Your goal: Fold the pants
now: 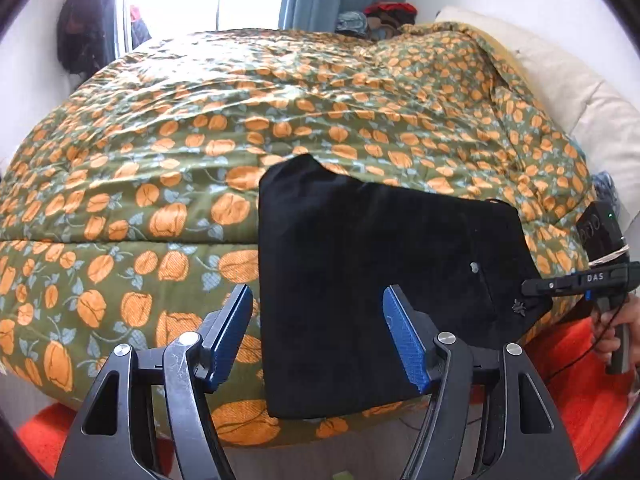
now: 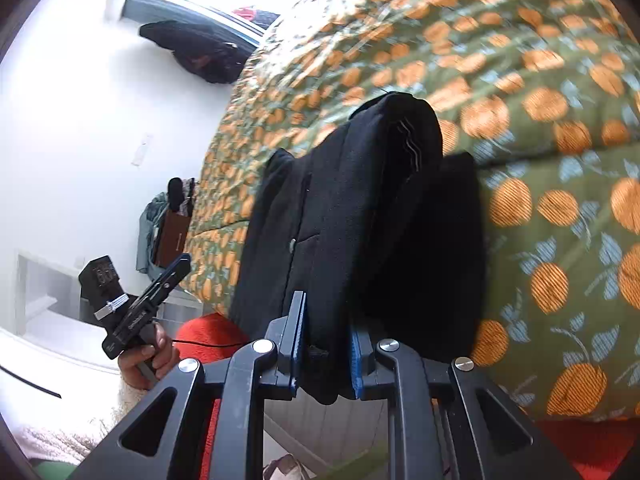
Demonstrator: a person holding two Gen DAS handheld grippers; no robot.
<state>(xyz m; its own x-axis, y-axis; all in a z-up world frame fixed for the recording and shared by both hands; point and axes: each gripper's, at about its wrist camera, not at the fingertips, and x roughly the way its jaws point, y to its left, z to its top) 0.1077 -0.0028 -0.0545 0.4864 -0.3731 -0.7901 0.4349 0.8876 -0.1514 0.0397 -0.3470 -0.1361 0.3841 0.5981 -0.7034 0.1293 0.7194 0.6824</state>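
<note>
While the right gripper [image 2: 326,354] clamps the black pants [image 1: 372,280] at their 4 o'clock corner, the left gripper [image 1: 318,334] hangs spread apart, empty. Soft, limp, thick layers: I judge a deep edge bite best.

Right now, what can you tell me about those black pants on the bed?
The pants are black, soft and thick-looking, already folded into a compact stack near the edge of the orange-flowered quilt. A small pale button and a pocket seam show on top. The right hand-held gripper pinches one corner; the left hand-held gripper hangs open above, not touching.

Black claw [image 1: 316,332] frames, blue ribbed pads [image 1: 404,344], silver screws [image 1: 447,337].
</note>
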